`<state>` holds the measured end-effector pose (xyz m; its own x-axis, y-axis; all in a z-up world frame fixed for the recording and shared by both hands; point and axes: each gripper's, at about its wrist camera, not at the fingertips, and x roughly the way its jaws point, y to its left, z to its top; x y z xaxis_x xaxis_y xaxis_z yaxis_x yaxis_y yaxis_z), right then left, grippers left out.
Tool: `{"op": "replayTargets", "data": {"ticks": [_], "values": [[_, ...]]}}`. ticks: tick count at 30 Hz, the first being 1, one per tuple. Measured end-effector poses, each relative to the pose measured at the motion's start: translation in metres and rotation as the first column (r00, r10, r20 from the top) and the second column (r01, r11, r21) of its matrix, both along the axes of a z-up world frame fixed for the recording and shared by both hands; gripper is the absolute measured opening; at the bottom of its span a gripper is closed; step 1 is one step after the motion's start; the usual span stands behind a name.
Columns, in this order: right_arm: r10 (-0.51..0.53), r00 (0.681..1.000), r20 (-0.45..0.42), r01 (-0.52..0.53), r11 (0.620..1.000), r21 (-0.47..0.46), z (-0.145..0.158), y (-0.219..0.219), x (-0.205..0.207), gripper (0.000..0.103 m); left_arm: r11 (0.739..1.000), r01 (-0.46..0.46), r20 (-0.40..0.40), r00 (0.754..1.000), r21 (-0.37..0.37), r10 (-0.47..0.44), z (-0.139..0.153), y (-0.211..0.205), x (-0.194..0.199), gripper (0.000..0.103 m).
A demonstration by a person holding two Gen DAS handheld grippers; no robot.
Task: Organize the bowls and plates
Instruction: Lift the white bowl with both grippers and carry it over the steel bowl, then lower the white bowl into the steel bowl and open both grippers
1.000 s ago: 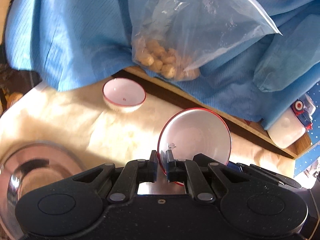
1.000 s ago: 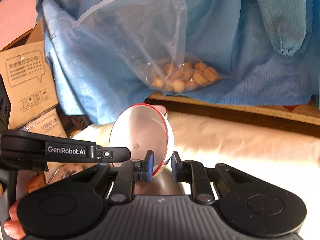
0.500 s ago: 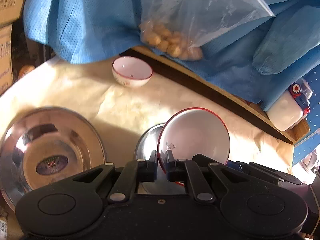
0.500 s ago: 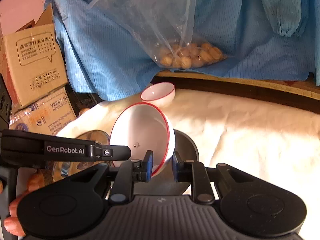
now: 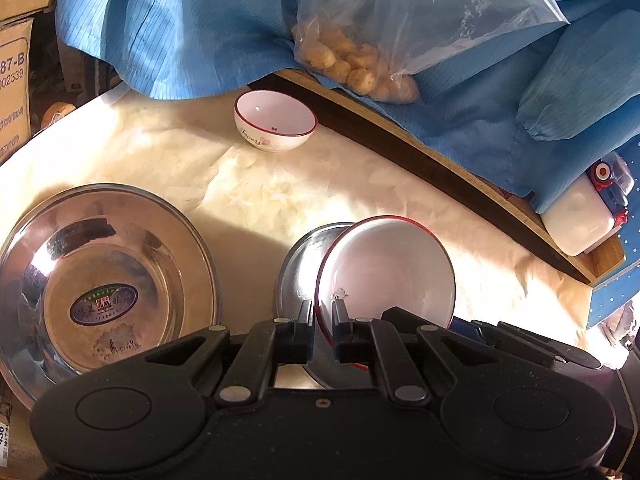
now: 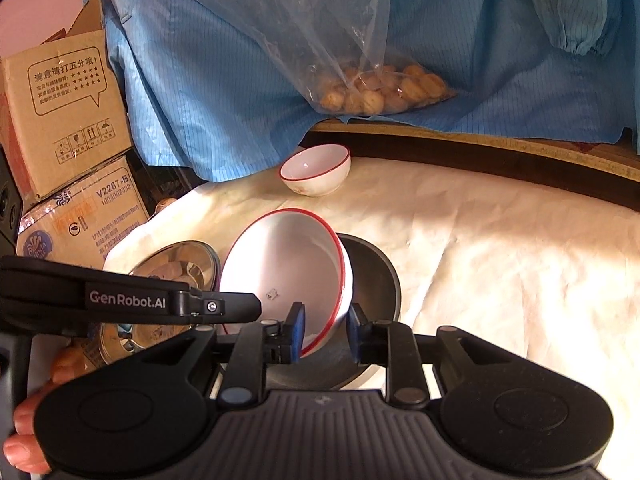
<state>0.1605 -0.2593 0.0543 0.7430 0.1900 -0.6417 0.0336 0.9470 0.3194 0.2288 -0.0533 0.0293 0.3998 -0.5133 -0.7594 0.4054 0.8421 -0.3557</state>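
A white bowl with a red rim [image 5: 392, 268] [image 6: 288, 264] hangs tilted, its lower edge inside a small steel bowl [image 5: 300, 268] [image 6: 372, 276] on the cream cloth. My left gripper [image 5: 322, 312] is shut on its near rim. My right gripper [image 6: 325, 320] has the opposite rim between its jaws, which are opening, and a small gap shows at the right pad. A wide steel dish [image 5: 108, 276] [image 6: 176, 260] lies to the left. A smaller white bowl with a red rim [image 5: 276, 122] [image 6: 316, 168] stands upright at the back.
A clear bag of round snacks [image 5: 360, 64] and a blue garment [image 5: 180, 20] hang over a dark wooden ledge [image 5: 440, 168] behind the cloth. Cardboard boxes [image 6: 68, 112] stand at the left. A white box [image 5: 580, 216] sits at the right. A person's hand [image 6: 24, 440] shows at bottom left.
Both grippers have come down with the tilted white bowl, bringing the two steel dishes into view beneath it. The right jaws have parted slightly.
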Motion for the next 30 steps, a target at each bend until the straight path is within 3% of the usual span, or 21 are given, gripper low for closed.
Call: {"op": "replayTargets", "data": {"ticks": [5, 30], "values": [[0.0, 1.0, -0.006, 0.0, 1.0, -0.002, -0.0002, 0.0001, 0.0016, 0.031, 1.0, -0.004, -0.005, 1.0, 0.006, 0.004, -0.0023, 0.0006, 0.0011, 0.008], [-0.018, 1.0, 0.007, 0.018, 1.0, -0.004, 0.0004, -0.0026, -0.0025, 0.034, 1.0, 0.009, -0.019, 1.0, 0.03, -0.008, -0.0082, -0.0046, 0.0066, 0.01]]}}
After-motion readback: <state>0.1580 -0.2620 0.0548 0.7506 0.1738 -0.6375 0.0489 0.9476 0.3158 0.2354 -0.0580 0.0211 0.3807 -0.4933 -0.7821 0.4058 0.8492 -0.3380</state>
